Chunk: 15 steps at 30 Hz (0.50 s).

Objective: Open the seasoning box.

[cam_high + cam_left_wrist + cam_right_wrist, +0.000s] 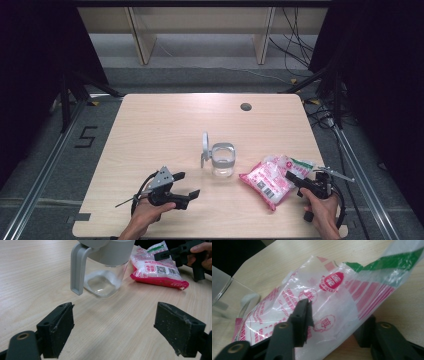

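Nearby, glass jar (223,163), pink bag (270,180) beside

From above our side of the table (165,125) we look forward and down across its whole top. The camera on the left hand-held gripper (113,327) sits low over the wood, facing the clear jar (106,277) and the pink-and-white bag (157,271) beyond. The camera on the right hand-held gripper (332,322) sits very close against that bag. All three views share the bag and jar.
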Available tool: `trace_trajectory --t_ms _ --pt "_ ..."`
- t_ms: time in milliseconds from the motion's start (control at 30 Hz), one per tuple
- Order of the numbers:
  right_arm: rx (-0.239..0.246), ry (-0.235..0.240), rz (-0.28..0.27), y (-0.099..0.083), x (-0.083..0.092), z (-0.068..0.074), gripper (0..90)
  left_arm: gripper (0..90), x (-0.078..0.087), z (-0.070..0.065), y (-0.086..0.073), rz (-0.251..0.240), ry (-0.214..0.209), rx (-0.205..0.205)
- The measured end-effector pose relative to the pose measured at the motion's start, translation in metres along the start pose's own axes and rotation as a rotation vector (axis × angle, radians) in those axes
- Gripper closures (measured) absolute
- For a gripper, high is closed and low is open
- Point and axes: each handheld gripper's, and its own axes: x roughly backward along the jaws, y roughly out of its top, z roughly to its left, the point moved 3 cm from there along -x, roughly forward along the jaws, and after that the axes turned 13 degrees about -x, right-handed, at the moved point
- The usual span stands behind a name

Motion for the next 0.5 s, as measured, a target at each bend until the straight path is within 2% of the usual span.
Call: trace_trajectory --t_ms 67,100,133,167,200,233,267,333,367,400,433,467,500 --pt "0.006 -0.001 -0.004 0.0005 -0.001 0.0006 67.9 15.0 -0.0002 -0.0001 -0.0005 -0.003 0.001 0.006" --pt "-0.012 0.014 -0.009 0.0015 -0.0007 0.0015 74.1 15.0 0.0009 0.0016 -0.0012 0.015 0.006 -0.01" --pt "-0.021 0.032 -0.011 0.0017 -0.001 0.0018 77.5 15.0 0.0003 0.0007 -0.0005 0.001 0.004 0.001" --pt "-0.007 0.011 -0.022 0.0029 -0.0018 -0.0006 82.0 15.0 0.0001 0.0003 0.0 -0.003 0.0 0.002" --pt "-0.018 0.029 -0.024 0.0037 -0.0005 0.0007 85.9 15.0 0.0002 0.0003 0.0001 0.0 0.001 -0.002" --pt "0.046 0.043 -0.033 0.0063 -0.0011 -0.0037 87.8 15.0 0.0 -0.0001 -0.0002 0.001 0.0 0.0" --pt "0.019 0.039 -0.043 0.0056 -0.0022 -0.0017 89.0 15.0 -0.0001 -0.0004 -0.0004 0.0 0.001 0.001" --pt "0.019 0.018 -0.042 0.0058 -0.0025 -0.0001 89.8 15.0 0.0 -0.0003 -0.0001 0.0 0.0 -0.001" --pt "0.013 0.029 -0.034 0.0055 -0.0014 0.0021 89.9 15.0 -0.0001 -0.0001 0.0001 0.0 -0.001 -0.003" --pt "0.031 0.032 -0.028 0.006 -0.0017 0.0012 89.8 15.0 -0.0003 0.0 0.0 0.002 -0.001 -0.004" --pt "-0.002 0.027 -0.031 0.0064 -0.0032 0.0023 89.2 15.0 -0.0007 -0.0001 -0.0004 0.0 -0.004 -0.001" --pt "0.017 0.028 -0.045 0.0077 -0.0045 -0.0001 89.1 15.0 -0.0004 -0.0006 -0.0005 0.003 0.0 0.0" --pt "-0.015 0.028 -0.027 0.007 -0.0033 0.0037 89.1 15.0 -0.0004 -0.0006 -0.0003 0.001 0.001 -0.003"
